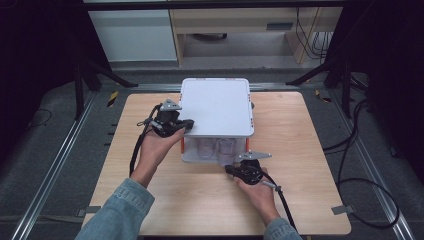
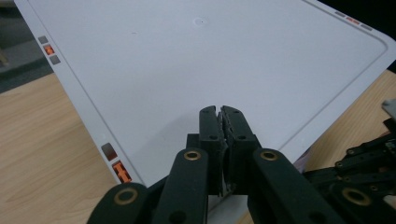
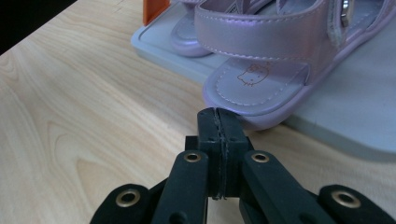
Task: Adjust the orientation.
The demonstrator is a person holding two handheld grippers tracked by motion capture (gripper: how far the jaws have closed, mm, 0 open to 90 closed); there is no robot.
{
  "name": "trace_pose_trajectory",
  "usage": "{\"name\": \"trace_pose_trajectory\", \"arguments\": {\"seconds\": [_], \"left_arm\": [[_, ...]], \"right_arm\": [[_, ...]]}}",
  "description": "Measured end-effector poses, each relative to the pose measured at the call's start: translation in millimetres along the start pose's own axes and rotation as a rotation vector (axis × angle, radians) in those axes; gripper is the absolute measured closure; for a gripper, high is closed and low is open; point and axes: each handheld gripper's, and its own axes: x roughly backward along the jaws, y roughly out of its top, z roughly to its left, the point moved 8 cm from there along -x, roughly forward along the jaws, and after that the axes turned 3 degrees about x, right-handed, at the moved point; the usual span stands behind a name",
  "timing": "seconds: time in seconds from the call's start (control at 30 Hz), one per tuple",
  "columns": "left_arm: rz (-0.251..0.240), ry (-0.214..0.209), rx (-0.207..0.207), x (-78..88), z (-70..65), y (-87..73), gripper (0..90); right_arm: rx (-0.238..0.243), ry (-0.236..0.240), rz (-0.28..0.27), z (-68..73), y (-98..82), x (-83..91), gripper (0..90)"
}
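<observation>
A white two-level rack stands on the wooden table (image 1: 200,200); its flat top panel (image 1: 216,106) (image 2: 210,56) rests on orange posts (image 3: 154,9). A purple strap sandal (image 3: 261,74) (image 1: 225,147) sits on the lower shelf (image 3: 336,126) with its toe over the front edge, beside a second sandal (image 3: 187,39) (image 1: 205,147). My left gripper (image 1: 186,125) (image 2: 219,112) is shut over the panel's near left corner, nothing visible between its jaws. My right gripper (image 1: 232,169) (image 3: 218,114) is shut just above the table, its tip right at the first sandal's toe.
The rack sits toward the far middle of the table, with bare wood in front and on both sides. Cables trail from both grippers toward the near edge. Dark frame legs and floor rails surround the table.
</observation>
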Motion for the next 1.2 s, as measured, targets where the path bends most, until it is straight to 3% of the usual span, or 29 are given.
{"name": "trace_pose_trajectory", "arguments": {"seconds": [0.37, 0.63, 0.77, 0.87, 0.9, 0.93, 1.0, 1.07, 1.2], "left_arm": [[0.004, 0.004, -0.002, -0.1, 0.2, 0.1, 88.6], [0.006, 0.006, -0.003, -0.1, 0.2, 0.3, 88.6], [-0.003, 0.008, -0.006, 0.3, -0.6, 0.0, 87.0], [-0.024, 0.027, -0.007, 2.5, 1.3, -0.9, 77.0], [-0.037, 0.023, 0.002, 4.5, 2.2, -1.3, 69.3], [-0.057, 0.034, 0.014, 7.1, 4.2, -1.2, 69.3], [-0.091, 0.063, 0.027, 13.9, 9.5, -1.5, 53.8], [-0.124, 0.067, 0.048, 21.3, 14.8, -2.4, 41.0], [-0.155, 0.089, 0.055, 35.1, 25.9, -6.8, 26.9]], "right_arm": [[-0.035, -0.029, 0.004, -13.1, 14.7, -16.3, 90.0], [-0.089, -0.029, 0.013, -19.7, 18.8, -20.6, 90.0], [-0.081, -0.031, 0.015, -19.1, 19.6, -20.1, 90.0], [-0.055, -0.025, 0.002, -16.9, 21.6, -17.7, 87.6], [-0.032, -0.021, -0.01, -13.7, 23.8, -14.8, 82.5], [-0.032, -0.021, -0.01, -13.7, 23.8, -14.8, 82.5], [-0.009, -0.02, -0.017, -9.4, 26.1, -10.5, 76.0], [0.008, -0.025, -0.025, -7.6, 27.8, -6.7, 66.2], [0.034, -0.055, -0.033, -6.8, 29.0, 1.9, 49.9]]}}
